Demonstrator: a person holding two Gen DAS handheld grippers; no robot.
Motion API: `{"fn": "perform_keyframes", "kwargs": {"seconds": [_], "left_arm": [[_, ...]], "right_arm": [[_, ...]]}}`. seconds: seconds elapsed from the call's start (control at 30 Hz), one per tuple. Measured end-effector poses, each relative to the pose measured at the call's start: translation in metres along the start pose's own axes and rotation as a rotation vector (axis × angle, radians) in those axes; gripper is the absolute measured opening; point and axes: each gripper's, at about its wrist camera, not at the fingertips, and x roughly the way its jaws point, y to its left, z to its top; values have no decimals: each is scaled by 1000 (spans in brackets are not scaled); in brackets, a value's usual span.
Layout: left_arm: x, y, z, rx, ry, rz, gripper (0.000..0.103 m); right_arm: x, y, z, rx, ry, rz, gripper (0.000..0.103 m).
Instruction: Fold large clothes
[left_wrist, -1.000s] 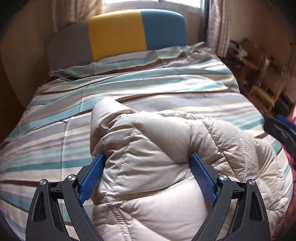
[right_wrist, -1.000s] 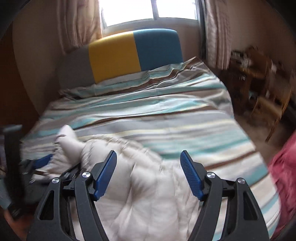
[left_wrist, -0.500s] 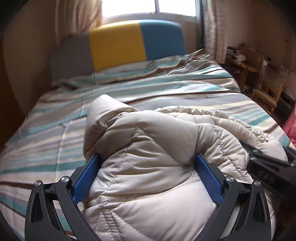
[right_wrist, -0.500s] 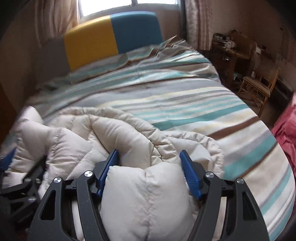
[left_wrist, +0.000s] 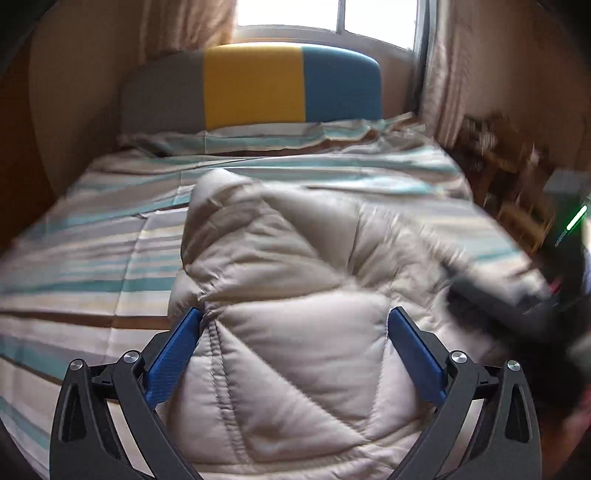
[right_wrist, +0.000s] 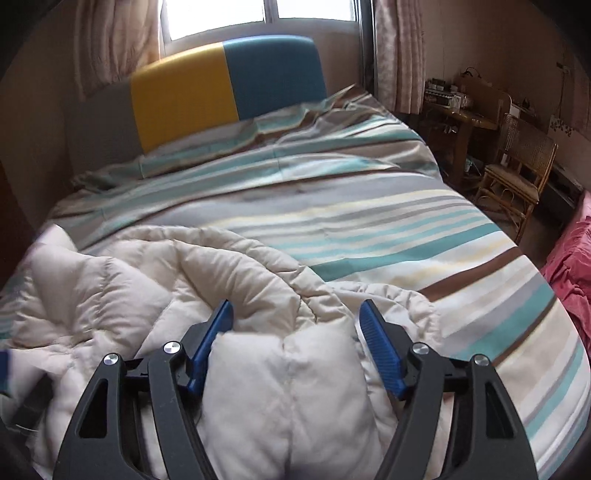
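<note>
A cream quilted puffer jacket lies bunched on the near part of a striped bed. My left gripper has its jaws wide, with a thick fold of the jacket filling the gap between the blue pads. My right gripper also stands wide, with a puffy fold of the jacket bulging between its pads. The right gripper shows blurred at the right edge of the left wrist view.
The bed has a grey, yellow and blue headboard under a window. A wooden desk and a wicker chair stand to the right. Red fabric lies at the far right edge.
The right gripper swung left over the jacket and a fold now sits between its pads. The left gripper lifted its view a little; the jacket fold stays between its pads.
</note>
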Motion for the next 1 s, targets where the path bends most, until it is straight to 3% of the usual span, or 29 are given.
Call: {"fn": "perform_keyframes", "kwargs": {"seconds": [0.2,0.57,0.8,1.0], "left_arm": [[-1,1,-14,28,-68,-49,100],[17,-12,-18,72,-91,-34,100],[-10,-16,-27,79,-101,-40,100],[-38,-19,-57,133,-177,-56,100]], "right_arm": [[-35,-10,-30,24,-40,-25,75],[-6,-21,-35,80,2,-5,79],[-20,-20,-38,69,-47,6,81],[-64,-30,-60,113,-123,55,91]]}}
